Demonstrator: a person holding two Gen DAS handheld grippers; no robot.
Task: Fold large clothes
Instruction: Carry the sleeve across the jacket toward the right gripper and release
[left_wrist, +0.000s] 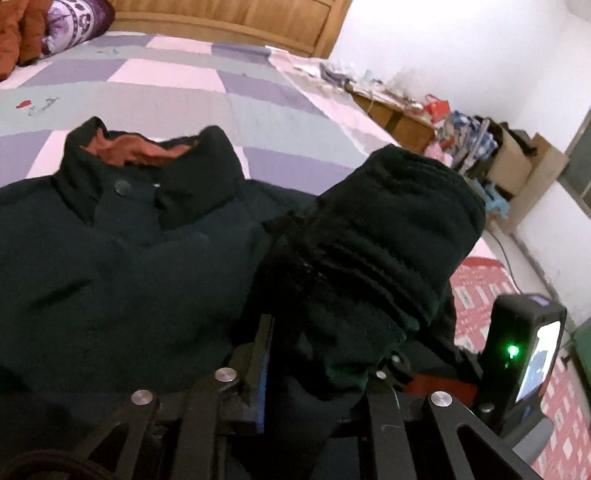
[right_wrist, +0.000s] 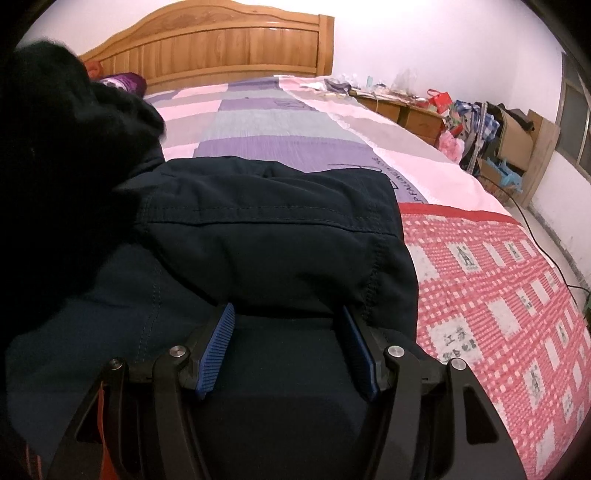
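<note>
A dark navy padded jacket (left_wrist: 122, 254) with an orange-lined collar lies on the bed, collar away from me. My left gripper (left_wrist: 317, 350) is shut on the jacket's black ribbed knit cuff (left_wrist: 384, 240) and holds the sleeve end up over the jacket. In the right wrist view the jacket's folded navy fabric (right_wrist: 266, 240) lies across the bed. My right gripper (right_wrist: 288, 332) is open, its blue-padded fingers (right_wrist: 218, 347) resting on the fabric with nothing between them. The raised cuff (right_wrist: 48, 140) shows at the left of that view.
The bed has a purple, pink and grey checked sheet (right_wrist: 258, 122) and a red checked quilt (right_wrist: 498, 295) at the right. A wooden headboard (right_wrist: 221, 48) stands at the far end. Cluttered bedside cabinets and boxes (right_wrist: 480, 122) line the right wall.
</note>
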